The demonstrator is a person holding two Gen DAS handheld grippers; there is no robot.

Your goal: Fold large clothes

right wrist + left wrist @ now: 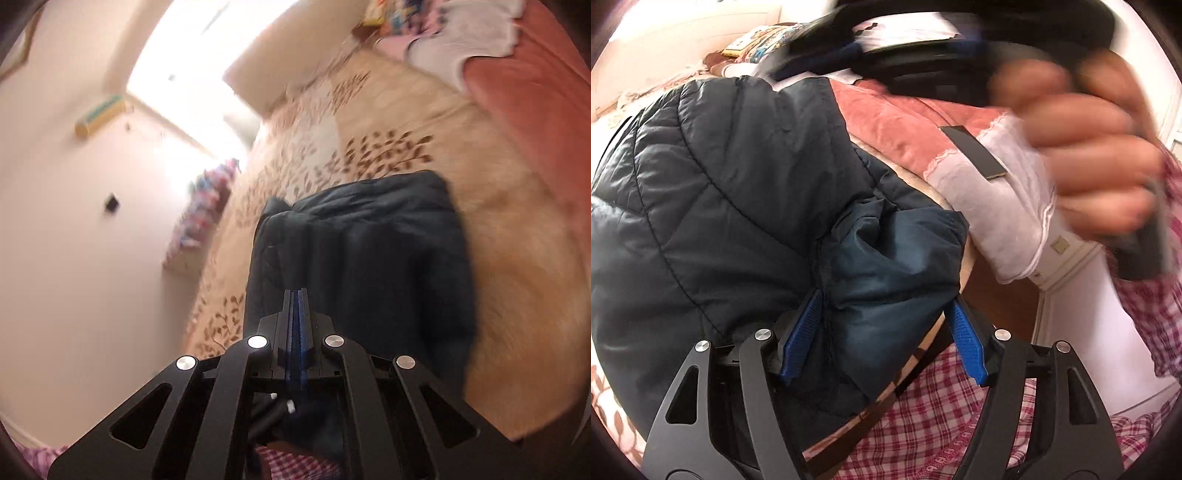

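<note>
Fingers, left: the left gripper (pixel 886 332) is seen with its blue fingers (pixel 803 332) spread wide, a bunched fold of the dark quilted jacket (pixel 720 192) bulging between them; both pads touch the fabric, but whether it is actually clamped cannot be told.
Fingers, right: the right gripper (pixel 295 314) is seen with its fingers pressed flat together, nothing visible between them; it is held above the jacket, apart from it.
Jacket, place: the jacket (pixel 369 258) is laid on the bed (pixel 498 240), on the beige leaf-patterned cover, already gathered into a compact block.
Handling: the jacket is judged soft, puffy and light, with a smooth shell likely to slip; trapped air is expected to make folds spring back.
Where to hold: a stitched seam or hem edge is judged the better hold, since padding compresses and slides out of a shallow pinch.
Left view only: the person's right hand (pixel 1089 147), blurred, is shown around the other tool, along with a red checked garment (pixel 942 424) below, a pink blanket (pixel 905 122) and a white cloth (pixel 997 192).
Right view only: the jacket's whole outline and its position on the bed are shown, plus the wall and bright window.
</note>
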